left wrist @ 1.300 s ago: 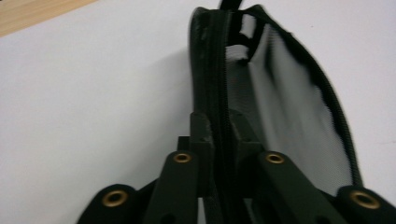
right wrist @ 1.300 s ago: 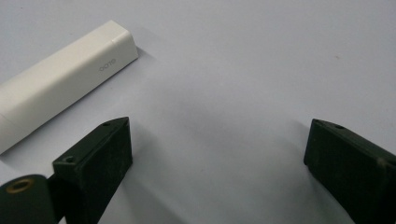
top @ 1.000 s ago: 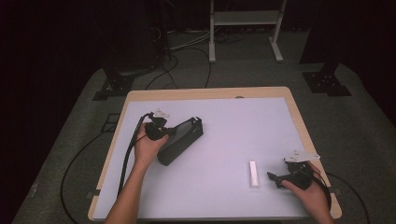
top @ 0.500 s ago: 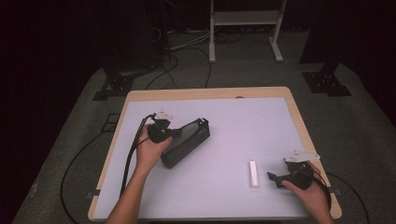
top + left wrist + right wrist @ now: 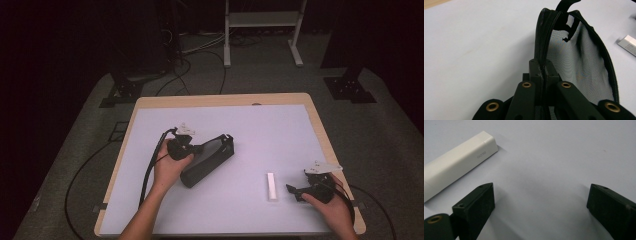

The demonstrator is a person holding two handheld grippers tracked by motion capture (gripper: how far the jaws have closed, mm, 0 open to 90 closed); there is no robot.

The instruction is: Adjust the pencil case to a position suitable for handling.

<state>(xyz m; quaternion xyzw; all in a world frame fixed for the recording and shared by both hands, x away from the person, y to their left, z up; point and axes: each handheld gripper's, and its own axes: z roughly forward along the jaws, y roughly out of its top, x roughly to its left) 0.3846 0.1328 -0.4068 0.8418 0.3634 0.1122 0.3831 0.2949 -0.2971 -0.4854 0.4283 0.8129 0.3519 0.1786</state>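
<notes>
Table (image 5: 150, 107): standing on grey carpet
Cables (image 5: 200, 47): trailing across floor behind
Frame (image 5: 260, 20): white, standing beyond

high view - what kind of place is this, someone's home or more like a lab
Probably a lab or recording studio, not a home: a bare white-topped table on grey carpet, dark surroundings, black stand bases and loose cables on the floor behind, and a cabled gripper in each hand.

We see a wooden-edged table with a pale lavender top (image 5: 280, 130); on it lie a black mesh zip pouch (image 5: 207, 160) and a small white rectangular stick (image 5: 271, 186).
</notes>
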